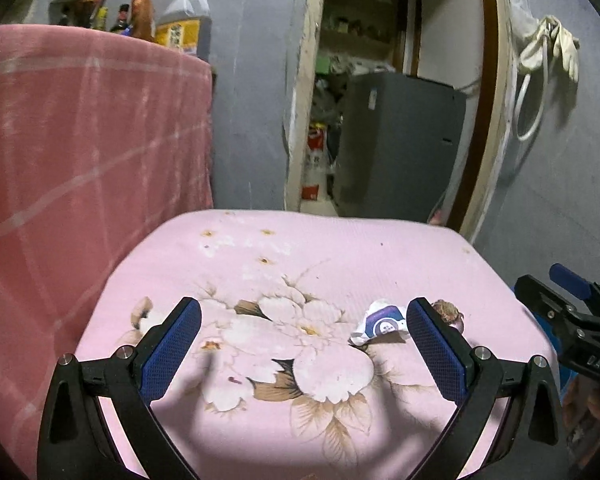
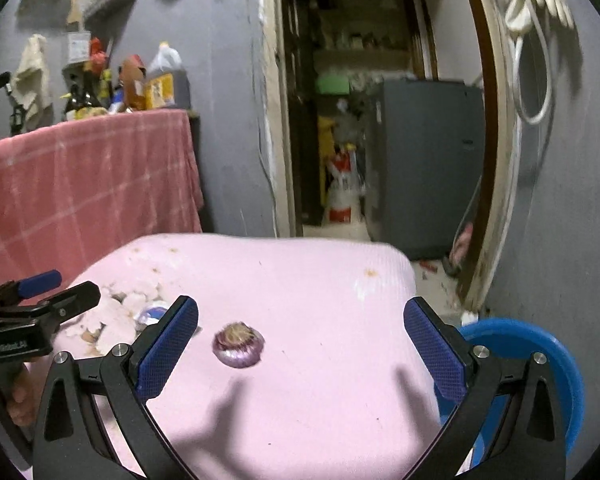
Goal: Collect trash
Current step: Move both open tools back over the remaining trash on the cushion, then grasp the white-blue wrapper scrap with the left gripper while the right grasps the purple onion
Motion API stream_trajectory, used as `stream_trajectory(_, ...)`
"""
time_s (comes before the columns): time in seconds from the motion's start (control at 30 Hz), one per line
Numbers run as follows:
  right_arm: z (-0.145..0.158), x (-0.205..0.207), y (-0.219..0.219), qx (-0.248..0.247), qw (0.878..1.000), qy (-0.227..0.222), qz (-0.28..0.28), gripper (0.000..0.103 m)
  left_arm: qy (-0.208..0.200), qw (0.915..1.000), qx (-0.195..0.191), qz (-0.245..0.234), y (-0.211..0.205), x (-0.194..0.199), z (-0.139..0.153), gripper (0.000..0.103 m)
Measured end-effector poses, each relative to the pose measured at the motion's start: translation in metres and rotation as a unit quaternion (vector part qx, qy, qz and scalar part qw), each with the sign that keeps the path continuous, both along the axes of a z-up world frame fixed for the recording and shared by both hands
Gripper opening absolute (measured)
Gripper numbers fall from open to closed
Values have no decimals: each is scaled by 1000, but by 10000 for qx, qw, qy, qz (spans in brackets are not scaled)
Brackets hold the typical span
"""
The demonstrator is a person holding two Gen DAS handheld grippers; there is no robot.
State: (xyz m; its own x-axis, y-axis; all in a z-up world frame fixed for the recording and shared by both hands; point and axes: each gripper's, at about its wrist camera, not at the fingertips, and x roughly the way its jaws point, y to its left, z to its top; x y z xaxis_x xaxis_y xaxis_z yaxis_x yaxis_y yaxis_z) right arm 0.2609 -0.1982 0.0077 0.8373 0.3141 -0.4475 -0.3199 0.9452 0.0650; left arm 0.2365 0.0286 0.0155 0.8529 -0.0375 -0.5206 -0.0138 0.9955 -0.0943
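With both fingers wide, right gripper (image 2: 300, 344) should straddle onion (image 2: 239, 345); left gripper (image 1: 304, 348) takes wrapper (image 1: 380, 322).

Both wrist views low, sharing pink cushion (image 1: 340, 256)

Lived-in home: oil jug (image 2: 168, 76), fridge (image 2: 424, 160), floral pink tablecloth (image 1: 300, 280).
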Motion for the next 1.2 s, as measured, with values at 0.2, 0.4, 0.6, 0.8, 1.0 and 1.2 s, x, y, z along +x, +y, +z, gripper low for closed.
stream_trajectory(0.2,-13,16,-4,41,9986,518,23,103,352,9990,-72,-256,-7,17,-7,100)
stream_trajectory(0.4,-23,32,-4,152,9955,909,208,94,554,9968,-205,-532,-10,32,-11,82)
stream_trajectory(0.6,-36,41,5,102,9907,1261,511,77,896,9908,-366,-942,-16,46,-19,50)
stream_trajectory(0.8,-39,43,16,31,9876,1353,792,74,1115,9838,-692,-1223,-12,55,-26,27)
stream_trajectory(1.0,-43,47,29,-175,9841,1449,1017,67,1210,9804,-985,-1204,-2,60,-29,25)
stream_trajectory(1.2,-46,52,42,-404,9792,1528,1276,51,1247,9783,-1225,-1110,5,59,-29,25)
